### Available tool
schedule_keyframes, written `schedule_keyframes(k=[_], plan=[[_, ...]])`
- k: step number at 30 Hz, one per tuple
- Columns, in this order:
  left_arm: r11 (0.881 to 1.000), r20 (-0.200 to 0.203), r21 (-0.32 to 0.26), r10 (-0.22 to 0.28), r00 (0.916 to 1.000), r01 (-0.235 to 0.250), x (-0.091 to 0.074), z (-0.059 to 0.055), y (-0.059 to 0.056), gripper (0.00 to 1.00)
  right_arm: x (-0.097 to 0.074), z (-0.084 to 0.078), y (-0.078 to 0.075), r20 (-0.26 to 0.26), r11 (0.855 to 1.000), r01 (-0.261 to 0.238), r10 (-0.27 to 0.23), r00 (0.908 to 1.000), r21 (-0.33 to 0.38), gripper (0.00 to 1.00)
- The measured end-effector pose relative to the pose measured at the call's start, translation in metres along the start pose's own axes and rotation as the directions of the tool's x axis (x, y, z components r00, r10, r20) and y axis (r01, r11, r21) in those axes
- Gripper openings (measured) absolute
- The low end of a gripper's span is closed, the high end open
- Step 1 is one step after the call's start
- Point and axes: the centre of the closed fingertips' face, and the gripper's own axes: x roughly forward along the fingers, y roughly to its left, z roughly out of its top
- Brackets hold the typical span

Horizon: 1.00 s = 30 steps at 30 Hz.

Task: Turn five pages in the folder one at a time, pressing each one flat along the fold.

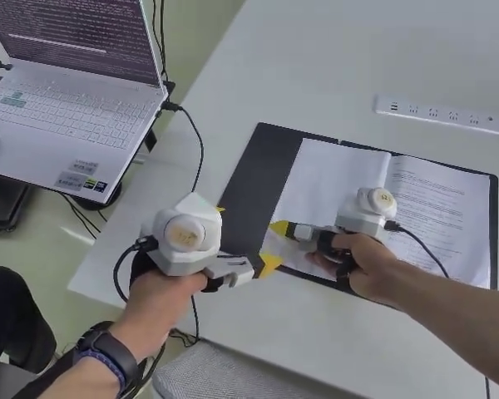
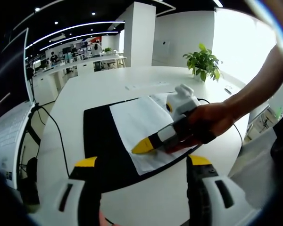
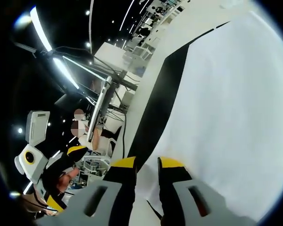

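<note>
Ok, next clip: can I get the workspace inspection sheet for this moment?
Surface: white table.
Job's things: black folder lying open, white pages spread flat.
Clutter: open laptop at the left; power strip beyond the folder.
Grippers: left gripper open, holding nothing, at the folder's near edge; right gripper at the left page's lower edge with its jaws nearly together, grip unclear.
Cables: black cable runs from the laptop off the table.
Surroundings: open office, potted plant.

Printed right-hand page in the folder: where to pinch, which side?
Pinch the printed page at its free outer edge near the lower corner, coming from the right of the folder. It lies flat, bound at the centre fold, so likely only that edge lifts.
</note>
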Motion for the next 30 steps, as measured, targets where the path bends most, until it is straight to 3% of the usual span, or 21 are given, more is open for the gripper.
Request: schedule_keyframes(k=[6, 13, 19, 30], plan=[[1.0, 0.0, -0.002, -0.011, 0.9999, 0.011, 0.004, 0.001, -0.002, 0.74, -0.001, 0.0, 0.007, -0.003, 1.0, -0.021, 0.021, 0.9998, -0.007, 0.26], [1.0, 0.014, -0.005, -0.011, 0.9999, 0.011, 0.011, 0.006, 0.0, 0.68, 0.0, 0.001, 0.002, -0.009, 1.0, -0.02, 0.02, 0.9998, -0.024, 0.28], [1.0, 0.002, 0.006, -0.03, 0.9996, 0.03, 0.017, 0.005, -0.003, 0.64, -0.007, 0.005, 0.006, 0.0, 0.999, -0.026, 0.026, 0.9997, -0.034, 0.35], [0.998, -0.02, 0.016, -0.06, 0.998, 0.06, 0.047, -0.003, -0.009, 0.49, -0.047, 0.046, 0.013, 0.122, 0.995, -0.035, 0.046, 0.9914, -0.095, 0.38]])
